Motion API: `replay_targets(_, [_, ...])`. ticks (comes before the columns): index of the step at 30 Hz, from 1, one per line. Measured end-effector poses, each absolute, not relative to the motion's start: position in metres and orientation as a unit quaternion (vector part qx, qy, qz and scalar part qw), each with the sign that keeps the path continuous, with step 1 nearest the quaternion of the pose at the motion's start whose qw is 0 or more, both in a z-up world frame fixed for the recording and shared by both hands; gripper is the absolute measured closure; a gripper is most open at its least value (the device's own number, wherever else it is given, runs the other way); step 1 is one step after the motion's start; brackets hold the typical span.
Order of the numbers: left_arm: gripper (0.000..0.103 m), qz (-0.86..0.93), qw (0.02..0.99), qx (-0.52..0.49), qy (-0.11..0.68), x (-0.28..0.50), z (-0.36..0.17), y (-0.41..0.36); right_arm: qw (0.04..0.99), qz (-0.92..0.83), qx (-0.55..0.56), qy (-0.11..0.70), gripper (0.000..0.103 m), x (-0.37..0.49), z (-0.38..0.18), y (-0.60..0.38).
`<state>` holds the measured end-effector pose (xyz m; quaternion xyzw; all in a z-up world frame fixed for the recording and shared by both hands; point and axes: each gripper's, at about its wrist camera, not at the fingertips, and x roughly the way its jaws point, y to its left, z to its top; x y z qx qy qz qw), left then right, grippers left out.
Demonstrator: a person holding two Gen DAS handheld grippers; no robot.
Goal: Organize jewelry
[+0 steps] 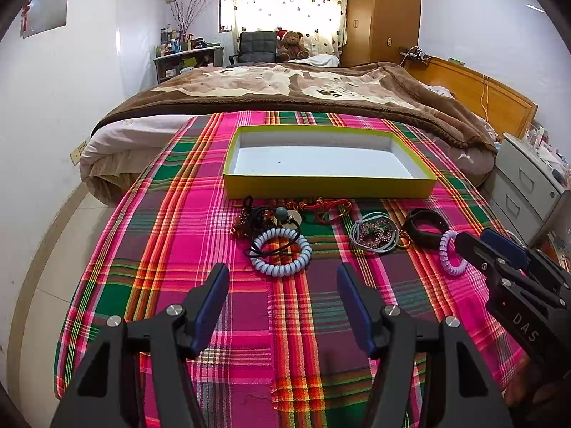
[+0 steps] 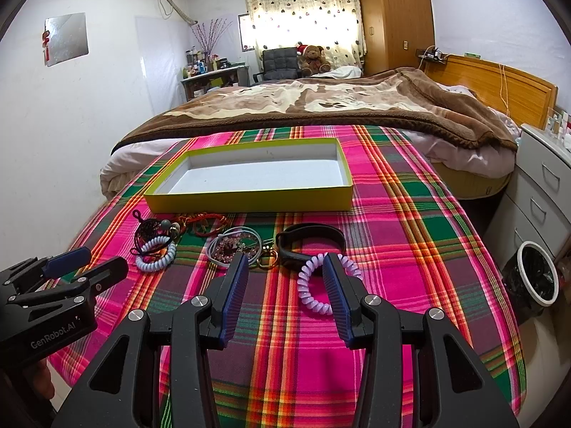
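An empty yellow box [image 1: 328,187] [image 2: 249,203] stands on the plaid cloth. In front of it lie a pale blue coil band [image 1: 282,251] [image 2: 157,260], a tangle of red and dark cords [image 1: 285,210] [image 2: 192,224], a beaded bracelet with light rings [image 1: 374,233] [image 2: 232,246], a black strap [image 1: 426,228] [image 2: 310,239] and a lilac coil band [image 1: 450,253] [image 2: 314,287]. My left gripper [image 1: 283,280] is open, just short of the blue coil. My right gripper [image 2: 285,267] [image 1: 474,237] is open, its right finger [image 2: 337,285] over the lilac coil.
The plaid cloth [image 1: 214,214] covers a table set against a bed with a brown blanket [image 1: 285,89]. White drawers [image 2: 542,192] and a black bin [image 2: 537,273] stand to the right. A white wall is to the left.
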<state>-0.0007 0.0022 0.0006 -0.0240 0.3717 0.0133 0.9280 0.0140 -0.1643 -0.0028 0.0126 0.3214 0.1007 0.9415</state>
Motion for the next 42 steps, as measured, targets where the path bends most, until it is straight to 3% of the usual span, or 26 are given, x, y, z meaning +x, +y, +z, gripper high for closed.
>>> replay_targets(42, [0.039,-0.002,0.921,-0.037,0.389,0.013,-0.006,0.016,0.935,0.114,0.005,0.334,0.059,0.021,-0.012,-0.168])
